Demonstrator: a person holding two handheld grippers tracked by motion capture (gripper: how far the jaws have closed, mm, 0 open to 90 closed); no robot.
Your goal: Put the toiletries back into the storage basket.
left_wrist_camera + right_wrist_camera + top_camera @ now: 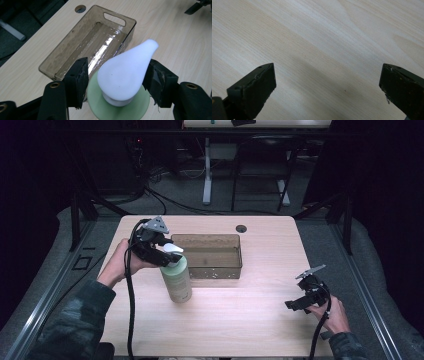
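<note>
A pale green bottle [177,280] stood upright on the light wooden surface [240,320], left of centre, just near of the left end of a smoky brown see-through bin [235,251]. Its white pump head [125,72], smooth and teardrop-shaped, sat between the two black fingers [76,80] of the left gripper [117,81]. The right-hand pad rested against the head's flank. Whether the left-hand pad touched it was hard to judge, since a thin gap seemed to remain there. No firm squeeze was evident.

From the high view the left gripper [167,254] reached in from the left at the level of the bottle's top, and it hid the neck and part of the pump. A person's left hand [120,262] held it, with a black cable trailing toward the near edge. In the left gripper view just a round rim of the bottle's green shoulder appeared below the white head, and the body was out of sight.

The bin was rectangular, glossy plastic, with a slot handle cut into its far end wall and glare on its floor. A round cable hole [241,228] pierced the surface beyond it.

The right gripper [298,303] rested well apart at the near right, in the person's right hand [334,315]. Its fingers [253,91] stood wide open over bare wood grain, holding nothing.
</note>
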